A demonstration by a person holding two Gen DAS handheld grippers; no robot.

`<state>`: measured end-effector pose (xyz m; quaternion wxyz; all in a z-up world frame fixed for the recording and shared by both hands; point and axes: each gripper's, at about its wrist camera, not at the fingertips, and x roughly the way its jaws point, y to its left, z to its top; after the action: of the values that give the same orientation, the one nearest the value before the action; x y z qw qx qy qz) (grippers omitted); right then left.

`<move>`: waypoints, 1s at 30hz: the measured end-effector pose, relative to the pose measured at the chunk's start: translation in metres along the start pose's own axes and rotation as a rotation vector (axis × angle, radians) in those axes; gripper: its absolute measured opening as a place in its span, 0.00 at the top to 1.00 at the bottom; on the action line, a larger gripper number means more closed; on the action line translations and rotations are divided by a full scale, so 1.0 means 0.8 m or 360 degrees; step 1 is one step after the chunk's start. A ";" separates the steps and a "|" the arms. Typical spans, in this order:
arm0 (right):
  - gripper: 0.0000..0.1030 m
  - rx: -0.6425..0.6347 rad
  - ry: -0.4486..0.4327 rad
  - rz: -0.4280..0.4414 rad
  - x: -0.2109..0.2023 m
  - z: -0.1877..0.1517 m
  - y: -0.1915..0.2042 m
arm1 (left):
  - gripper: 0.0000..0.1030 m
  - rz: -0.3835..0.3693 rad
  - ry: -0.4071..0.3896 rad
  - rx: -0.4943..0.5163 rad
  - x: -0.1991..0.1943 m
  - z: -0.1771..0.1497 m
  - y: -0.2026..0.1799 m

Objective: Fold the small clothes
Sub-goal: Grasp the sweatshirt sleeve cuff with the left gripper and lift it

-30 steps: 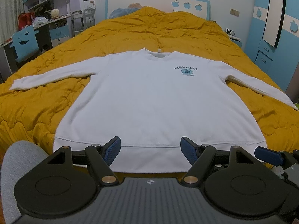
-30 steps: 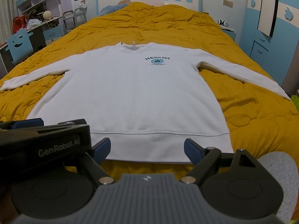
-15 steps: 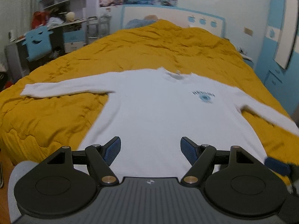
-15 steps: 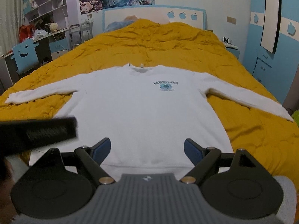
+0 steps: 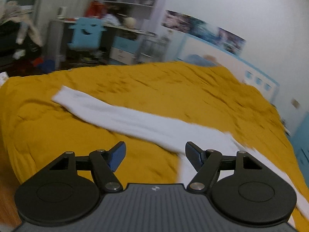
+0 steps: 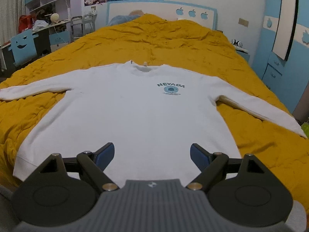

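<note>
A white long-sleeved sweatshirt [image 6: 135, 112] with a blue NEVADA print [image 6: 171, 88] lies flat, face up, sleeves spread, on a mustard-yellow bed cover [image 6: 173, 38]. My right gripper [image 6: 152, 155] is open and empty, above the sweatshirt's hem. My left gripper [image 5: 155, 155] is open and empty, over the bed's left side, facing the sweatshirt's left sleeve [image 5: 119, 116], whose cuff [image 5: 63, 94] lies ahead to the left. The left wrist view is blurred.
A desk with a blue chair [image 5: 87, 34] and shelves stands left of the bed. The white headboard [image 6: 164, 11] is at the far end. Blue drawers [image 6: 274, 71] stand on the right. The bed's near left edge [image 5: 17, 164] drops to a wooden floor.
My left gripper has swung left, away from the hem and towards the left sleeve, and it has left the right wrist view. My right gripper has moved forward over the hem. Both stay open.
</note>
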<state>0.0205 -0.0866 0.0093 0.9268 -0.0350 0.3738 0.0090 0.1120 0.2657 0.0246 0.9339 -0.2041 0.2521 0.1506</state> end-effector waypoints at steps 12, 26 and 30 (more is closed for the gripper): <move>0.21 -0.0223 0.0041 0.0047 0.069 0.039 0.081 | 0.33 0.0262 0.0008 -0.0679 0.128 0.070 0.214; 0.25 0.0006 0.0197 0.0258 0.150 0.033 0.108 | 0.52 -0.0087 0.0078 -0.0973 0.223 0.069 0.297; 0.25 0.0031 0.0146 0.0358 0.153 0.032 0.106 | 0.91 0.0034 0.0144 -0.0901 0.250 0.066 0.289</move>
<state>0.1226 -0.0014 -0.0620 0.9021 0.0157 0.4175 0.1076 0.2105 0.5267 -0.1109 0.8259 -0.4606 0.2434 0.2157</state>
